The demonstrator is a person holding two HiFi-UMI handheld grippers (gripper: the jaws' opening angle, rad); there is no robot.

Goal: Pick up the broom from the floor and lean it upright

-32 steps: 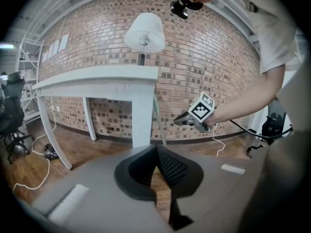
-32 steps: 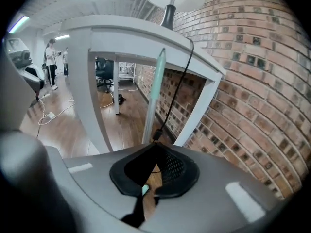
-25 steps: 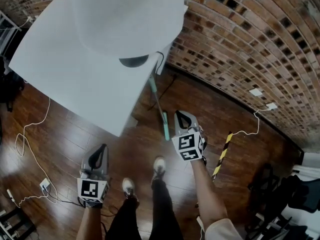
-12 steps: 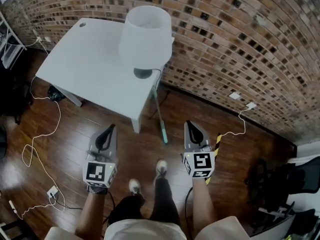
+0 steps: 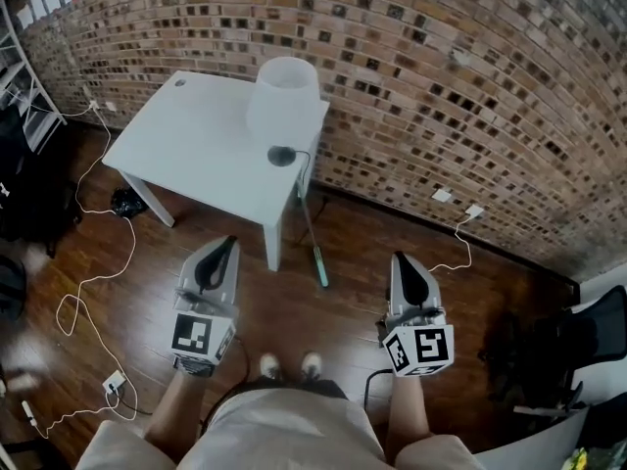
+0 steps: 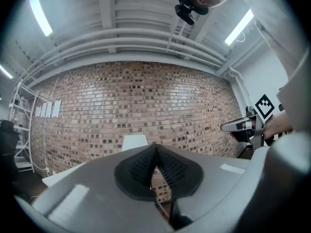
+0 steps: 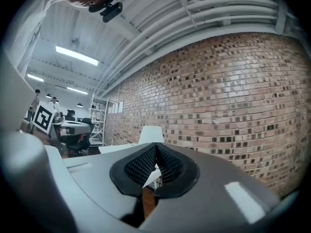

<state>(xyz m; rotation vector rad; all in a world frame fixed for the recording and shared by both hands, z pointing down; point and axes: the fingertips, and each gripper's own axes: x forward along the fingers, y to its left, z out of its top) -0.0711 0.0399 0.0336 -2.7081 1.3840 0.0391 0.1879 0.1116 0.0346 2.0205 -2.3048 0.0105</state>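
Note:
The broom [image 5: 314,242] shows in the head view as a thin grey stick with a teal lower end. It runs slanted from the white table's [image 5: 186,150] near corner down onto the wooden floor by the brick wall. Whether it rests against the table I cannot tell. My left gripper [image 5: 224,249] is held level in front of me, left of the broom and well above the floor. Its jaws are shut and hold nothing [image 6: 155,147]. My right gripper [image 5: 400,262] is to the broom's right at about the same height, also shut and empty [image 7: 156,147].
A white lamp [image 5: 285,98] stands on the table's far right corner. White cables [image 5: 93,280] trail over the floor at the left, and another runs to wall sockets [image 5: 458,202]. A black chair [image 5: 583,346] stands at the right, shelving [image 5: 24,91] at the left.
The view has risen, so the table, lamp and broom look smaller and farther below. Both grippers came up with it and spread a little wider apart, staying shut and empty.

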